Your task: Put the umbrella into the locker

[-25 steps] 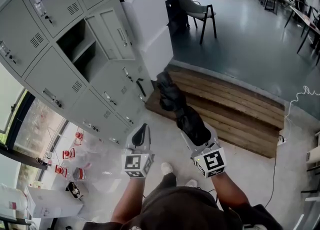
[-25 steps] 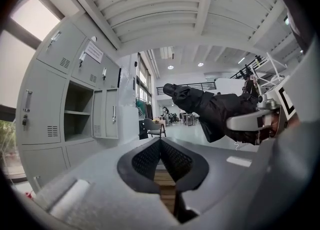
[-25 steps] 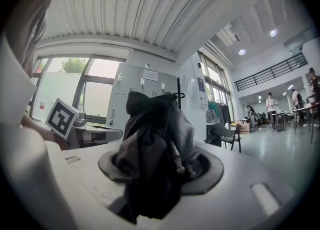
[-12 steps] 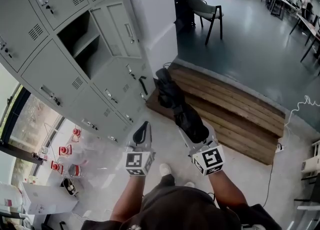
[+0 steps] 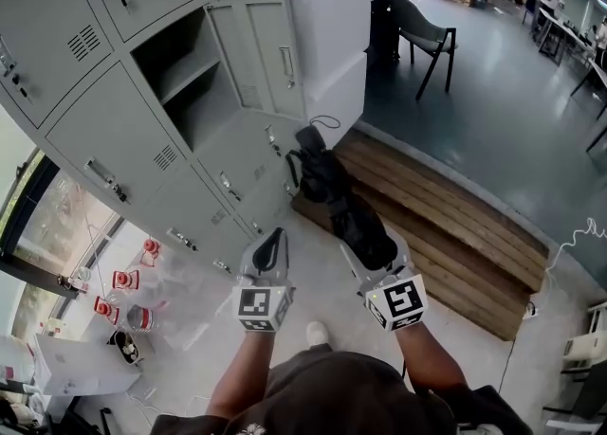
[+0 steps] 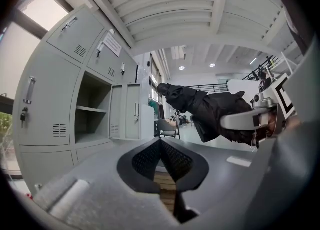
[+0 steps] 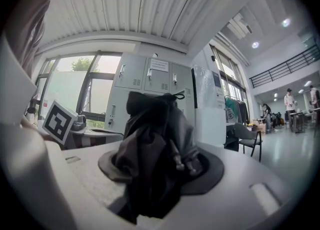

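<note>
**A:** Head view first. Where did you have the umbrella?

**B:** You held it folded in your right claw. The claw gripped it near one end, and the strap end pointed toward the locker. It hung in the air over the edge of the wooden platform, short of the open compartment. That compartment's door stood swung aside. Your left claw hung beside it, carrying nothing.

**A:** And the left gripper view?

**B:** Your left claw had its jaws closed tip to tip with nothing between them. The open compartment lay ahead on the left, with a shelf and bare space inside. The umbrella crossed the right side, well clear of it.

**A:** The right gripper view?

**B:** Your right claw stood partly apart, clamped on the umbrella's bunched black fabric. The locker was behind it.

**A:** How far along were you?

**B:** I'd judge the pickup done and the door ready. You had yet to carry the umbrella in, set it down and let go.
</note>
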The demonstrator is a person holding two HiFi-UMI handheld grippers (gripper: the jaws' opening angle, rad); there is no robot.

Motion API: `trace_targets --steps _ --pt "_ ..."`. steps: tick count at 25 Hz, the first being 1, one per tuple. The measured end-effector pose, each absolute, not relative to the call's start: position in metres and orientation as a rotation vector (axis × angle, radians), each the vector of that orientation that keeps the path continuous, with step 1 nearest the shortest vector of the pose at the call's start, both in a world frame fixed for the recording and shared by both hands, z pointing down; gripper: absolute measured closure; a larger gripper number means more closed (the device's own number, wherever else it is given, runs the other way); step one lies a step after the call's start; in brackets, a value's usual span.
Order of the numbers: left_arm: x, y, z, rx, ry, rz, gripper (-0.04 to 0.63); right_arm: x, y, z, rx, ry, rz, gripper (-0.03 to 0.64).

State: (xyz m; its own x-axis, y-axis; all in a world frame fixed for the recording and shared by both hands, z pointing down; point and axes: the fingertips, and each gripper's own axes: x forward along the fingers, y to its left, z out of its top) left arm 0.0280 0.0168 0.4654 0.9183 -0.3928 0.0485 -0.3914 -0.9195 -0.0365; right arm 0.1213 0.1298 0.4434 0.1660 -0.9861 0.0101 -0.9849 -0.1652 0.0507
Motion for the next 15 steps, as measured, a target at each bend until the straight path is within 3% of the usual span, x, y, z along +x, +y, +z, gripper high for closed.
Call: trace_targets --steps 15 --pt "0.003 -0.095 0.458 -2.959 0.794 -0.023 0.591 0.107 0.009 0.433 2.249 -2.137 -0.085 0.380"
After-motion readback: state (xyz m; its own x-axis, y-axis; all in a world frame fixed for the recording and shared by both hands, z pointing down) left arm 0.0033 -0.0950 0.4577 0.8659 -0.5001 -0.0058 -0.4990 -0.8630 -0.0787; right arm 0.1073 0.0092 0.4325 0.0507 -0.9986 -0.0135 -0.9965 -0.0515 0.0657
